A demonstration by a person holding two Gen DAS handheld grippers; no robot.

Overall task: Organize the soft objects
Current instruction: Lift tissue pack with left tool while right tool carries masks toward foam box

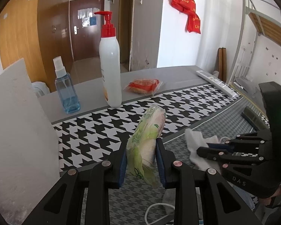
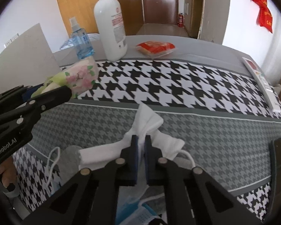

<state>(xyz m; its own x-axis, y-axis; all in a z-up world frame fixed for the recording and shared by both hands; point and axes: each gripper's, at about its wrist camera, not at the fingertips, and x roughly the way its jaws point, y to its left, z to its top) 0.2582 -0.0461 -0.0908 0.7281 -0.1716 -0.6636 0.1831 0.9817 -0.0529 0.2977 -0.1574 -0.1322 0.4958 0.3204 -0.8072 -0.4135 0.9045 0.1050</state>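
Observation:
My left gripper is shut on a green and white tissue pack, held above the houndstooth cloth. The same tissue pack shows its pink flower print at the left of the right wrist view, in the left gripper. My right gripper is shut on a crumpled white sock that lies on the grey patterned part of the cloth. In the left wrist view the right gripper pinches that white sock at the right.
A white pump bottle, a blue spray bottle and a red snack packet stand at the back. A white remote lies at the right edge. A face mask and its loops lie near me. A pale board stands left.

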